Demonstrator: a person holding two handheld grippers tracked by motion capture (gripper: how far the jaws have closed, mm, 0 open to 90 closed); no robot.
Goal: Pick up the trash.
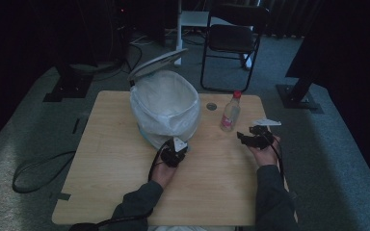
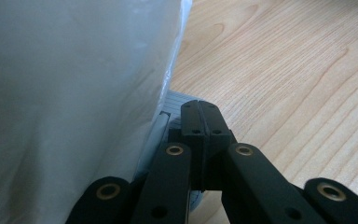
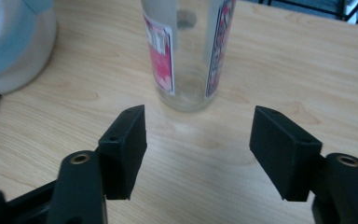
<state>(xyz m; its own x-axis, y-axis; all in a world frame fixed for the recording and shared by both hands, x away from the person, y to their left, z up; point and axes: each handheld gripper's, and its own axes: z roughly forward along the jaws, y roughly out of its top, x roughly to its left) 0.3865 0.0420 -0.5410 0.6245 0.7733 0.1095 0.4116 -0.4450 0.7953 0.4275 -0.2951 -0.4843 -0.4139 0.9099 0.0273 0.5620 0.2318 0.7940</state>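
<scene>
My left gripper sits by the lined bin's base, its 2 fingers pressed together on nothing. Push further and I'd likely shove the bin or snag its white liner; inside looks empty. My right gripper, fingers wide, faces the clear bottle, apparently empty, upright on the tabletop; a clumsy approach could topple it.

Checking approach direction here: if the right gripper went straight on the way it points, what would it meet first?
The bottle, most likely. The right gripper has its jaws open and the clear, pink-labelled bottle stands upright just beyond them, roughly centred in the gap, with bare table between. Exact distance is unclear.
</scene>
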